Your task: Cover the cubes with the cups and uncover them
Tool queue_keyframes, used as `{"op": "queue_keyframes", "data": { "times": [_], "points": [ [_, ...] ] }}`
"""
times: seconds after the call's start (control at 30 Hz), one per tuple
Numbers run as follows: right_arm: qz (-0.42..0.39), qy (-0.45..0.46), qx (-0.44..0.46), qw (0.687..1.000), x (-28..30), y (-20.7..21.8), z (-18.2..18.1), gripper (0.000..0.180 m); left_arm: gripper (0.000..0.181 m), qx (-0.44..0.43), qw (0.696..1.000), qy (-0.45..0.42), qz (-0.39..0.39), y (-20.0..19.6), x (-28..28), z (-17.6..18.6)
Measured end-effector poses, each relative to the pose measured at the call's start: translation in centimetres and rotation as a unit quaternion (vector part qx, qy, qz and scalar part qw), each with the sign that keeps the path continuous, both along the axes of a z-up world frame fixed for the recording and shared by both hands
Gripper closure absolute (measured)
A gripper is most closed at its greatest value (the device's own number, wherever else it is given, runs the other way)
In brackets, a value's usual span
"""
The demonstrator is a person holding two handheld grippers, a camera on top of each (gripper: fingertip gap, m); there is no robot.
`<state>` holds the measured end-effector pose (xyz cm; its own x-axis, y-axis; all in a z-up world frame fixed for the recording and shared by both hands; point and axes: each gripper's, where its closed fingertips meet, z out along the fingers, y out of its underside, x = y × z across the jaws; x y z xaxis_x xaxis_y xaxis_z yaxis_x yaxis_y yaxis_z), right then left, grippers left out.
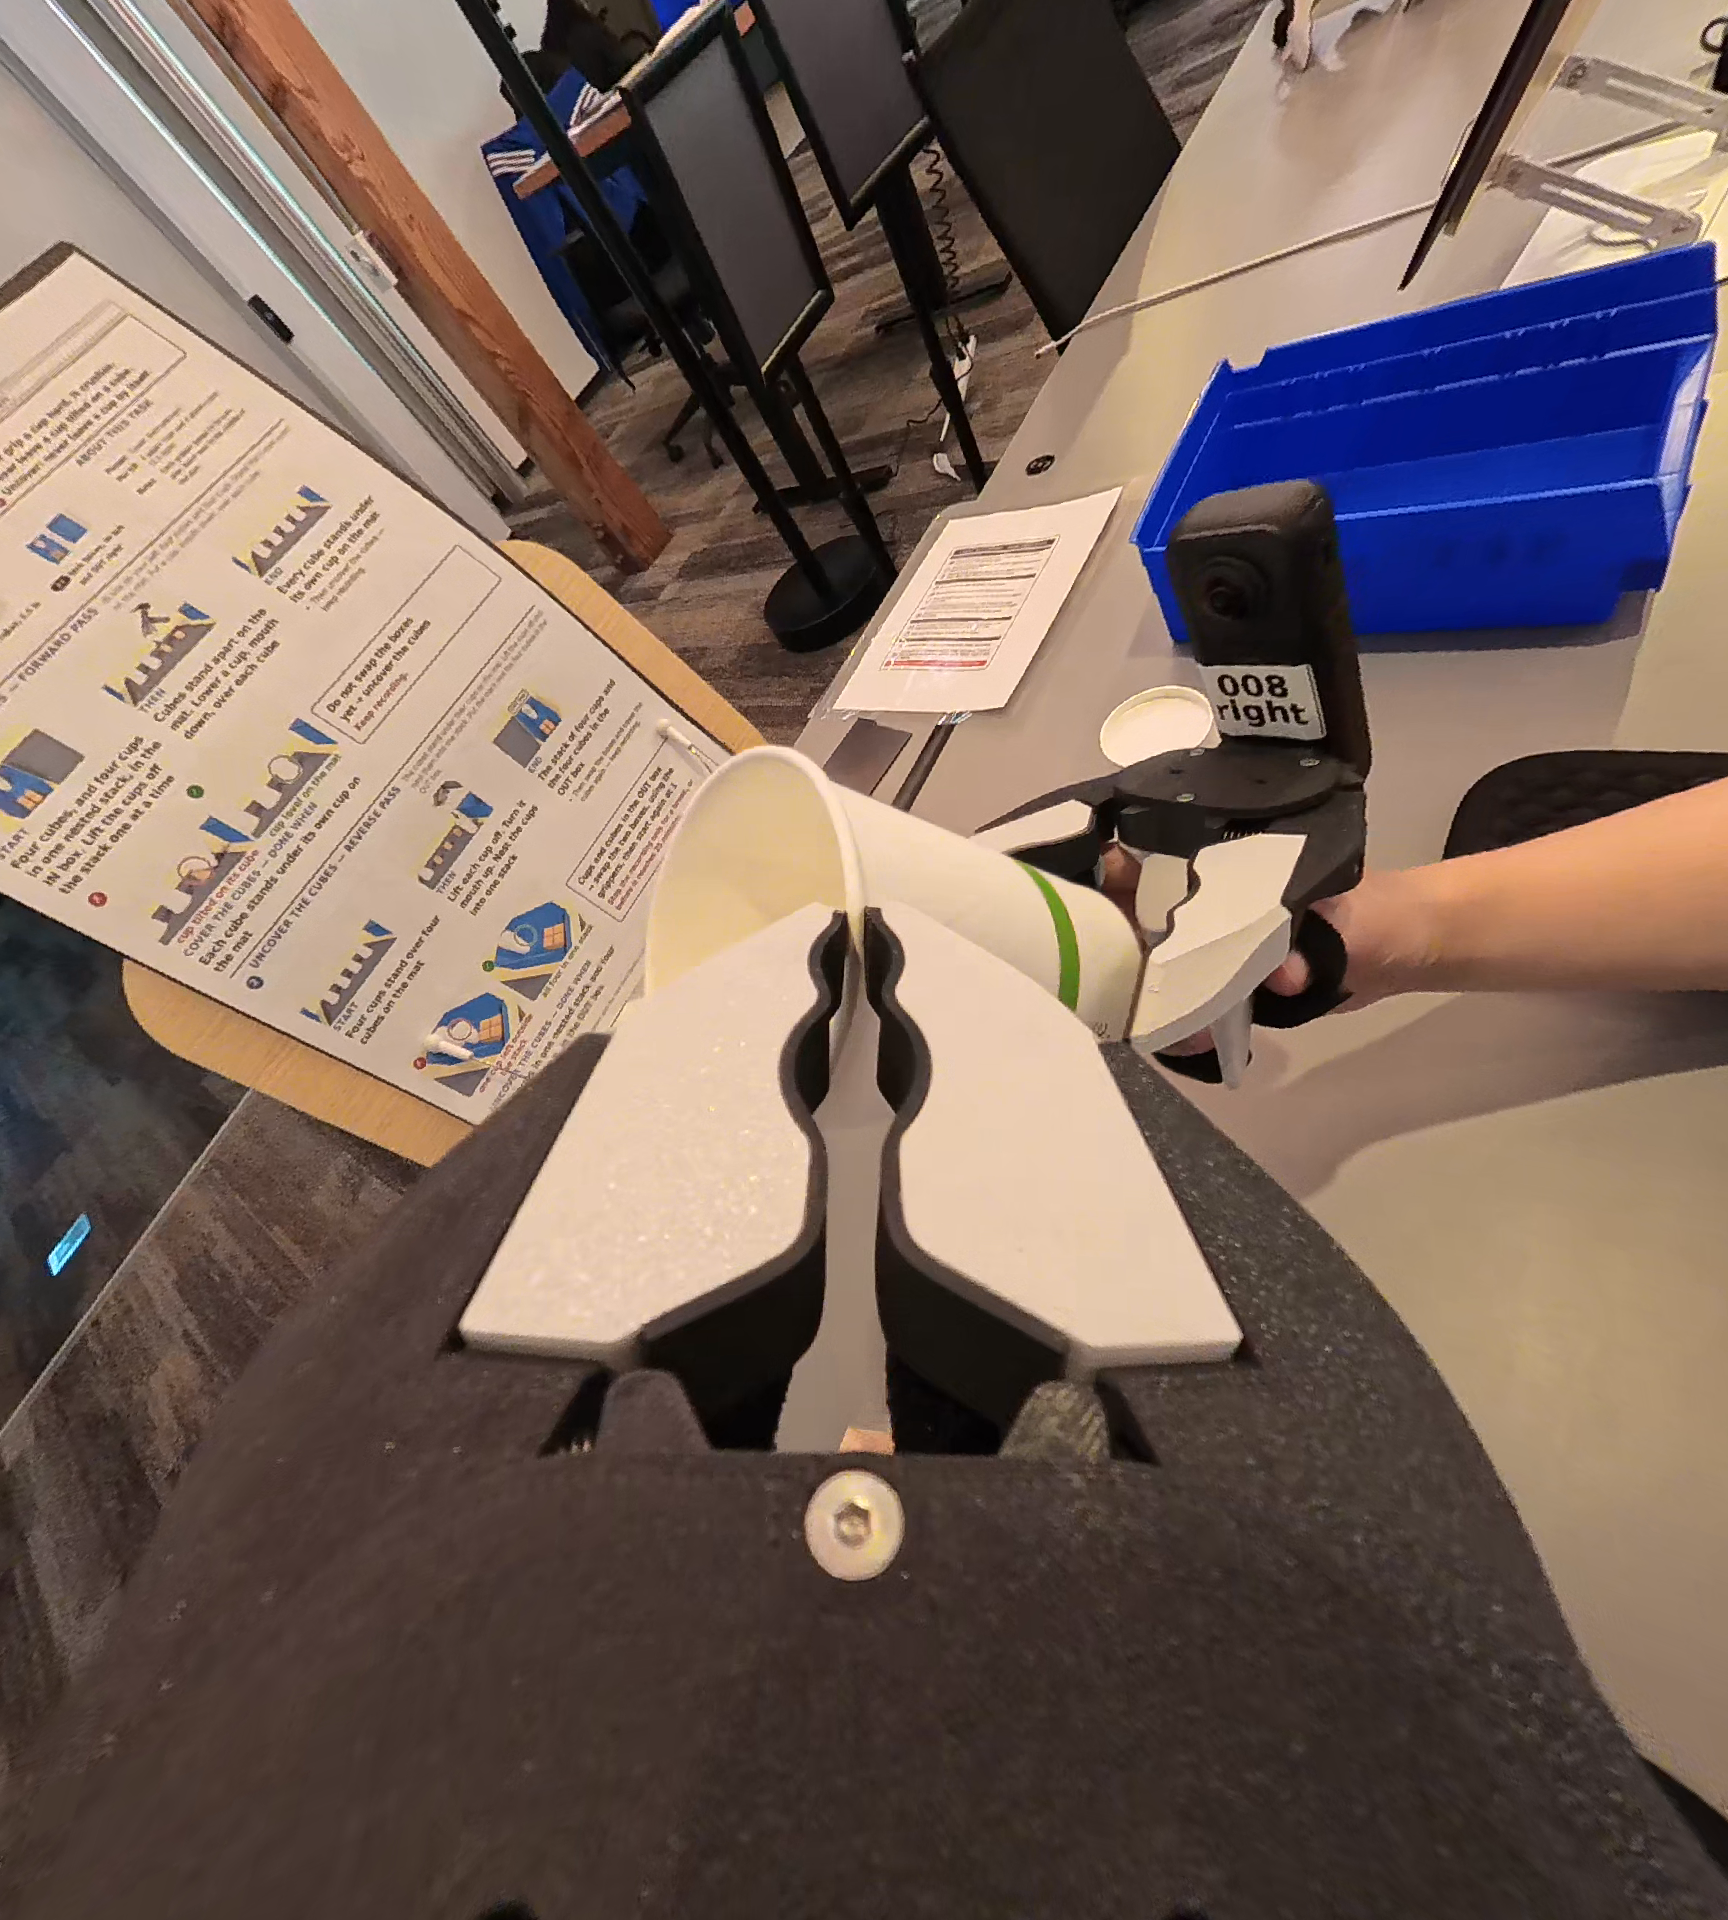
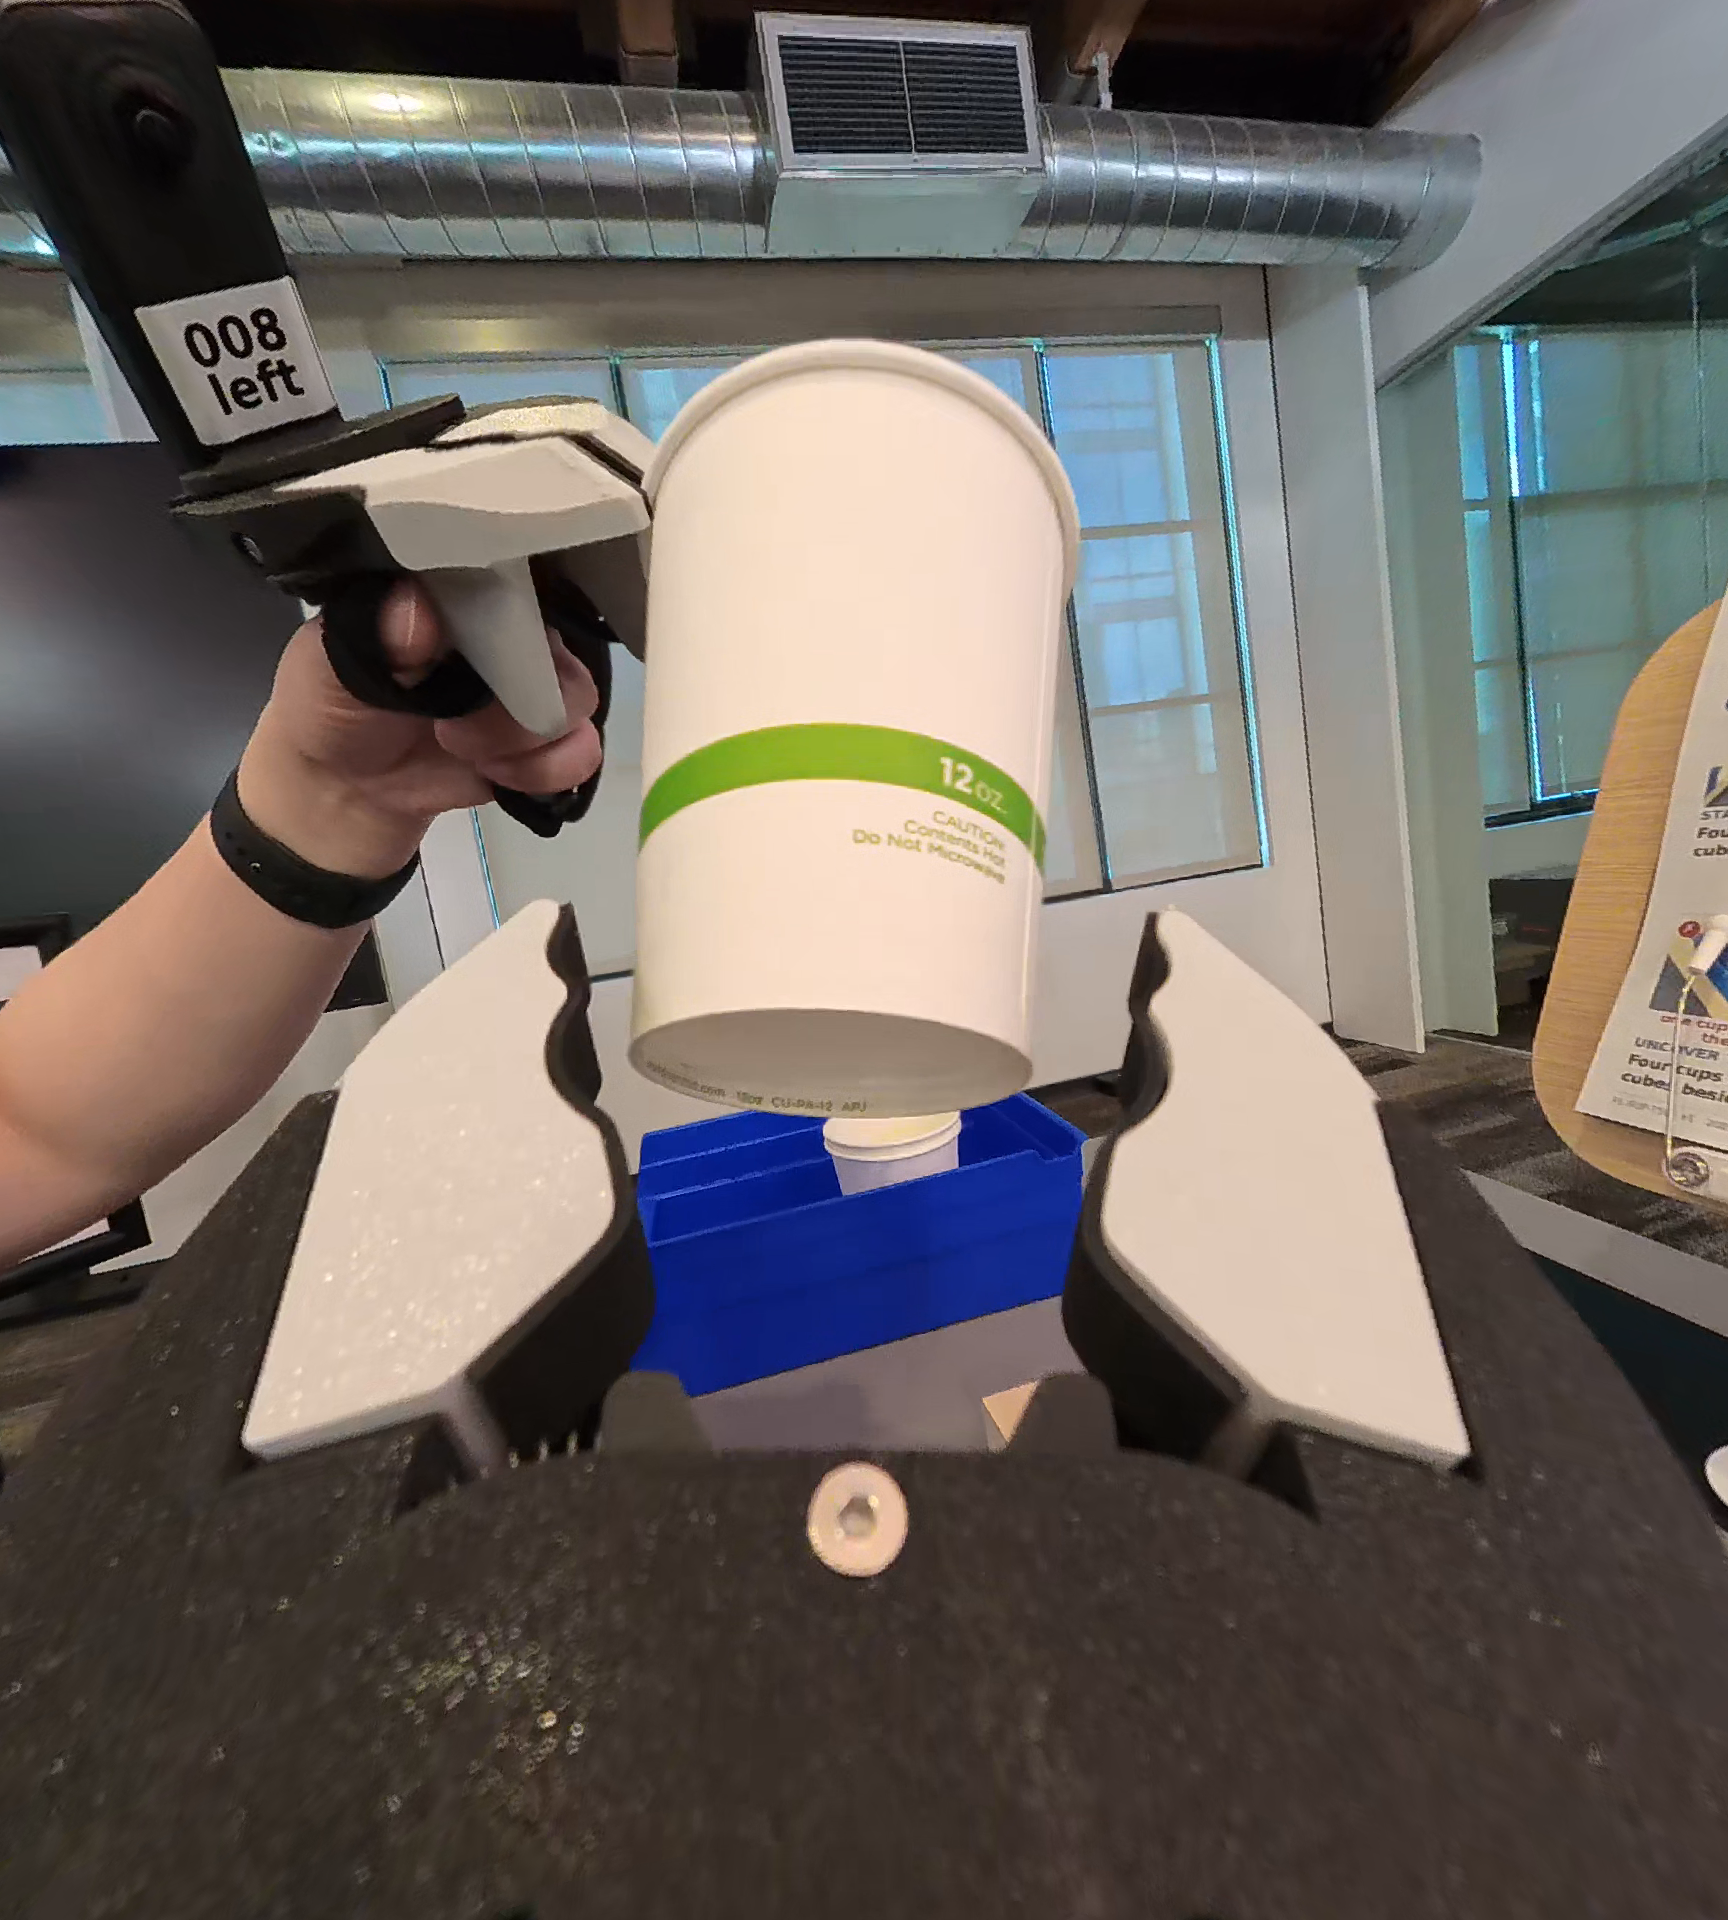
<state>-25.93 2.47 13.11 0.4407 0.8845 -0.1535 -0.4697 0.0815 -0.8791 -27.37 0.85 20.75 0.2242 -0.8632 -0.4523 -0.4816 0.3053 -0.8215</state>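
Left gripper (image 1: 858, 920) fingers nearly closed, pinching the rim of a white paper cup with green band (image 2: 839, 727), held in the air. Right gripper (image 2: 855, 997) jaws spread wide, cup base between its fingertips, no contact visible. Beyond and below the right gripper: blue bin (image 2: 787, 1247) on the grey surface (image 1: 1462, 1195), holding more white cups (image 2: 891, 1148); whether nested, cannot tell.

I see a white paper cup (image 2: 844, 717) with a green band near its base, held in the air, mouth up and tilted, above the blue bin (image 2: 839, 1278). More white cups (image 2: 891, 1148) stand nested inside that bin, directly under the raised cup's base.
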Motion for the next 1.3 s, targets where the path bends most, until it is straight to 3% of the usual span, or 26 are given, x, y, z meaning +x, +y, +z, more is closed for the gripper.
{"op": "queue_keyframes", "data": {
  "times": [0.1, 0.23, 0.5, 0.77, 1.13, 1.3],
  "points": [
    [0.01, -0.004, 0.005, 1.0, -0.2, -0.3, 0.0, 0.083, 0.178, -0.002, 1.0, -0.004, -0.007, -0.3, 0.1, 0.0],
    [0.016, -0.006, 0.022, 1.0, 0.0, -0.7, 0.2, 0.104, 0.178, -0.005, 1.0, -0.013, -0.012, -0.6, 0.3, 0.1],
    [0.031, -0.034, 0.023, 0.999, -0.1, -0.8, -0.2, 0.104, 0.178, -0.008, 1.0, -0.005, -0.014, -0.9, 0.1, -0.5],
    [0.032, -0.134, 0.047, 0.989, 0.1, -0.9, -1.1, 0.104, 0.168, -0.025, 0.999, 0.044, -0.017, -1.3, -0.9, -3.4],
    [0.007, -0.095, 0.105, 0.99, 1.3, -1.9, 0.9, 0.099, 0.178, -0.083, 0.989, -0.102, -0.069, -4.3, -0.7, -2.0],
    [0.005, -0.094, 0.126, 0.988, 1.7, -2.6, 1.4, 0.103, 0.178, -0.107, 0.983, -0.116, -0.094, -5.2, -0.9, -2.2]
  ]
}}
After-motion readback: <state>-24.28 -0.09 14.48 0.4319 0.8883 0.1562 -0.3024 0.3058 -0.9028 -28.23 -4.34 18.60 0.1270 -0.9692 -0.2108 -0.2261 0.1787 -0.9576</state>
